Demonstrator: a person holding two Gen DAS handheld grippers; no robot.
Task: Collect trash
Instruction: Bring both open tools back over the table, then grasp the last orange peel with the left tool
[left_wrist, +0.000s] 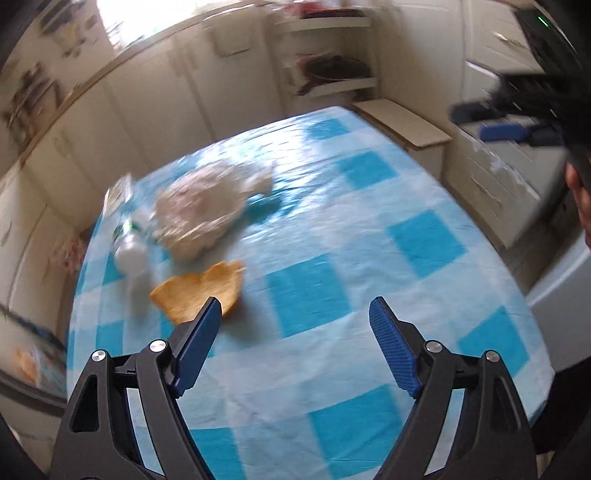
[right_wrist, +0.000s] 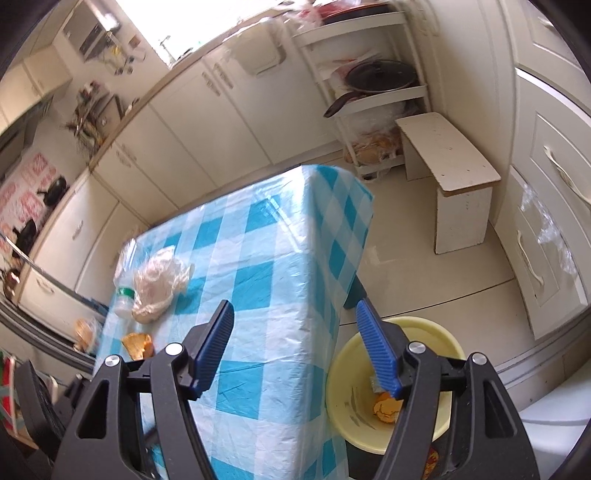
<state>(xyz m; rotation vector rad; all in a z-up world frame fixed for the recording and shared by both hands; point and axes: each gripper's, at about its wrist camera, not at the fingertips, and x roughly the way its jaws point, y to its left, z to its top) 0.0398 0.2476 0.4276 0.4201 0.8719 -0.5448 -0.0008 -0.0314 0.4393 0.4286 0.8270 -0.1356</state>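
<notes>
Left claw (left_wrist: 293, 306) spread wide, empty, over checked table (left_wrist: 369, 258). Orange peel (left_wrist: 199, 291) just beside its left finger, lower left of frame; crumpled bag (left_wrist: 207, 206) and bottle (left_wrist: 129, 251) above. Right claw (right_wrist: 295, 308) spread, empty, above yellow basin (right_wrist: 354, 398), lower right.

Tabletop (right_wrist: 258, 258): covered by a blue-and-white checked cloth (left_wrist: 332, 229) that hangs down over the edge.
Orange peel (left_wrist: 201, 290): lies flat on the cloth near the left side.
Crumpled plastic bag (left_wrist: 201, 212): just behind the peel — pale and translucent.
Plastic bottle (left_wrist: 129, 251): on its side, touching the bag's left edge; green band near its neck.
Floor (right_wrist: 424, 266): pale tiles beside the tabletop.
Yellow basin (right_wrist: 347, 369): stands on the floor by the hanging cloth — orange scraps (right_wrist: 384, 408) inside.
White stool (right_wrist: 447, 166): on the floor, well apart from the basin.
</notes>
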